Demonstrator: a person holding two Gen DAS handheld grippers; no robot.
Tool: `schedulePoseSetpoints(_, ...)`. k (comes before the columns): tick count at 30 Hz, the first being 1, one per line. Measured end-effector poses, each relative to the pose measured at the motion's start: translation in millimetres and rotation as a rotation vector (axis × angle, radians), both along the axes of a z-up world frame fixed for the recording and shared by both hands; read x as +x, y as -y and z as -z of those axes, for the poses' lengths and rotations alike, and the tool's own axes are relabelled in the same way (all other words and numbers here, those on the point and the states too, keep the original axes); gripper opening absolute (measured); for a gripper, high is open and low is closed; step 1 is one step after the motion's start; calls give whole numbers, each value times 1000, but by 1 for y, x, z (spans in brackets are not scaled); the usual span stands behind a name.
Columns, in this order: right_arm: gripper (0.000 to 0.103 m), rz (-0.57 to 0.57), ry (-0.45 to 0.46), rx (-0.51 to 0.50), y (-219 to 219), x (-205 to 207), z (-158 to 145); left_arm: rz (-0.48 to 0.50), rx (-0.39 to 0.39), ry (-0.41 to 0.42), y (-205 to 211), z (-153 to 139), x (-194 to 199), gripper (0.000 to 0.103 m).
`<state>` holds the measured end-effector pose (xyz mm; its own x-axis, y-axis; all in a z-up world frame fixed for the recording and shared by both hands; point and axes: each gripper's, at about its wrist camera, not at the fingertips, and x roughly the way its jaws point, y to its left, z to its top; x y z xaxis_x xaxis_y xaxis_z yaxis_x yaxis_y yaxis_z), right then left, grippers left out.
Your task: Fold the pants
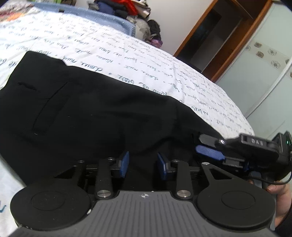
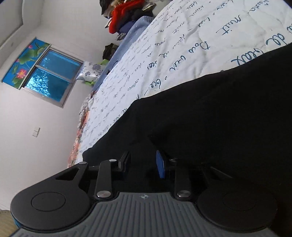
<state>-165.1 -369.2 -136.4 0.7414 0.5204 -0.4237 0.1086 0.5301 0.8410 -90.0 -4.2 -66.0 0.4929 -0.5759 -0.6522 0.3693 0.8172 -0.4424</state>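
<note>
Black pants (image 1: 87, 113) lie flat on a white bedspread with blue handwriting print (image 1: 109, 49), back pocket facing up at the left. My left gripper (image 1: 143, 164) is open at the near edge of the pants, blue pads apart over the cloth. My right gripper (image 1: 208, 145) shows at the right of the left wrist view, at the pants' near right edge. In the right wrist view the pants (image 2: 209, 118) fill the right side and my right gripper (image 2: 143, 164) is open, with black cloth between and around its fingers.
A pile of clothes (image 1: 127, 11) sits at the far end of the bed, with a blue blanket (image 1: 102, 16) beside it. A wooden door frame (image 1: 228, 36) and wardrobe stand at the right. A window (image 2: 49, 76) is in the far wall.
</note>
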Motion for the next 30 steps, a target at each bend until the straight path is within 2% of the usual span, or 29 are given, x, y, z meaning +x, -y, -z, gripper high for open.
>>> schedulePoseSetpoints(1,31,-3,-17,3,2,-4,-6,-3,8,0,3,-6,1,42)
schedulePoseSetpoints(2,33,-7,-22,-5,5,-7,-13,-10,27,31,4,-14,4,54)
schedulePoseSetpoints(3,36,-6,8,-18,9,-15,-22,-19,44,91,2,-23,4,70)
schedulePoseSetpoints(4,42,7,56,-22,15,-26,-29,-35,60,154,-2,-30,5,79)
schedulePoseSetpoints(5,57,32,98,-16,24,-37,-34,-59,74,199,-6,-36,10,91)
schedulePoseSetpoints(7,73,114,130,-10,45,-49,-39,-109,91,206,-11,-41,28,89)
schedulePoseSetpoints(10,73,226,116,-30,73,-62,-35,-135,103,113,-17,-33,67,89)
schedulePoseSetpoints(12,74,312,3,-44,86,-65,-18,-110,139,11,-23,-15,90,86)
schedulePoseSetpoints(13,67,323,-10,-27,92,-67,-8,-99,145,42,-24,-10,90,86)
schedulePoseSetpoints(14,62,334,29,-24,94,-73,-5,-80,177,76,-21,-9,86,86)
schedulePoseSetpoints(16,58,315,15,-69,91,-74,-6,-62,211,105,-12,-8,83,86)
schedulePoseSetpoints(20,58,309,15,-71,94,-71,-6,-50,193,134,-16,-4,84,87)
schedulePoseSetpoints(22,58,310,6,-74,93,-72,-10,-68,188,146,-19,-10,76,84)
schedulePoseSetpoints(24,62,304,-5,-97,83,-81,-23,-112,184,179,-24,-21,58,84)
schedulePoseSetpoints(25,66,264,19,-112,75,-84,-30,-106,167,201,-28,-27,46,85)
schedulePoseSetpoints(27,70,171,100,-144,55,-86,-37,-32,136,220,-31,-34,26,94)
schedulePoseSetpoints(28,79,134,111,-167,47,-87,-39,-3,147,203,-30,-32,21,95)
schedulePoseSetpoints(30,83,95,55,-237,35,-84,-31,10,193,151,-31,-17,23,93)
